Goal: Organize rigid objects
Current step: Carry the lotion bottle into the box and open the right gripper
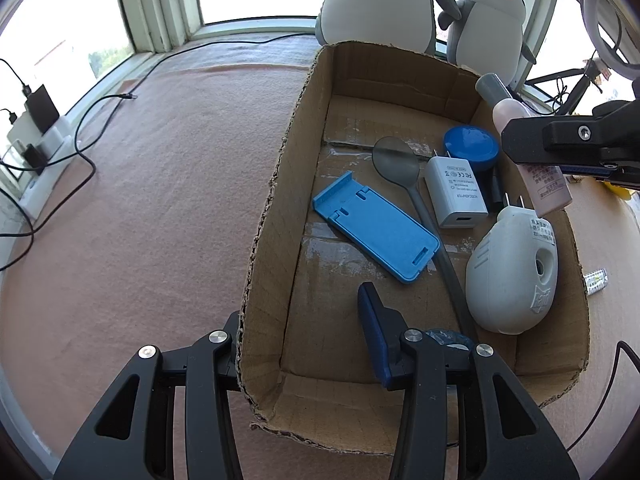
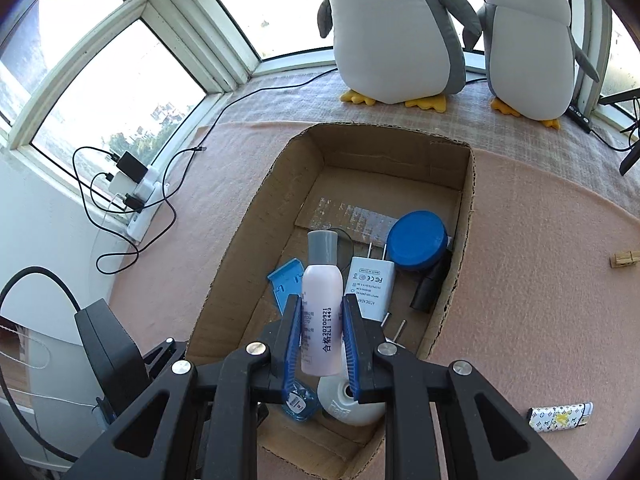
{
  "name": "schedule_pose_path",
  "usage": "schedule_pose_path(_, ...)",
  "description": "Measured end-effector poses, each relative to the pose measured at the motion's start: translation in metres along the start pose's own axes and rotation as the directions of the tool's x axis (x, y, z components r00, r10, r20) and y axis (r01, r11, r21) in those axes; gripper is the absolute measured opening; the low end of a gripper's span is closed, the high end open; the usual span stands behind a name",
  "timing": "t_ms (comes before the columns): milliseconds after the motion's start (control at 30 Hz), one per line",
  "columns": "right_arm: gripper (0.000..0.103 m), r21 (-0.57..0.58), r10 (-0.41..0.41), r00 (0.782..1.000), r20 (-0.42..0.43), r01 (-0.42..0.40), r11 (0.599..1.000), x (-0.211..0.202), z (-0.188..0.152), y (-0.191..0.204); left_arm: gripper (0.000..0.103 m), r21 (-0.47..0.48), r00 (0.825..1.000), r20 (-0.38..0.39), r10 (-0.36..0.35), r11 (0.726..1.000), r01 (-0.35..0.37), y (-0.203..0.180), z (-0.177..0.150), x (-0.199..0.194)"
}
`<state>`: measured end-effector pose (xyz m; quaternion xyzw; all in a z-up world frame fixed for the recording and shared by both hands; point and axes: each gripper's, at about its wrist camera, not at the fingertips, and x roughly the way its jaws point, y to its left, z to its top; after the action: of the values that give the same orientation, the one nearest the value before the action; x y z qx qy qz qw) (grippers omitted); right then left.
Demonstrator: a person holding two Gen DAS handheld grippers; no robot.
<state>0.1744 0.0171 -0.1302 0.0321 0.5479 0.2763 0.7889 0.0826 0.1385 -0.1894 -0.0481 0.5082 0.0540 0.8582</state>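
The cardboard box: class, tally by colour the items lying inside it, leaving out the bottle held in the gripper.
Blue: 2, phone stand, round lid
White: 2, charger, plug-in unit
Grey: 1, spoon
Black: 1, cylinder
Clear blue: 1, small bottle
Total: 7

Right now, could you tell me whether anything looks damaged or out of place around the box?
The cardboard box has ragged, torn rims. A patterned lighter and a wooden clothespin lie outside it on the pink cloth.
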Motion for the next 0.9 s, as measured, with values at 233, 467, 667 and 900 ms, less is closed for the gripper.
schedule_pose_path(233,0.024,-0.002,0.004,1.0,-0.009,-0.004,1.0,0.005,0.0,0.001,0.043,0.0,1.0,0.0,0.0,1.0,0.0,0.0,0.0,0.0)
schedule_pose_path(467,0.039,0.016,0.005,1.0,0.027,-0.006,1.0,-0.007,0.002,-0.004,0.043,0.001,1.0,-0.001,0.001,1.0,-0.001,-0.001,0.001,0.001)
schedule_pose_path(667,0.041,0.028,0.003,0.999,0.041,-0.004,1.0,-0.017,-0.001,-0.014,0.043,0.002,1.0,-0.001,0.003,1.0,-0.003,-0.002,0.001,0.001)
schedule_pose_path(900,0.042,0.008,0.004,0.997,0.073,-0.005,1.0,-0.048,-0.017,-0.036,0.043,0.002,1.0,-0.002,0.003,1.0,-0.003,-0.002,0.001,0.0)
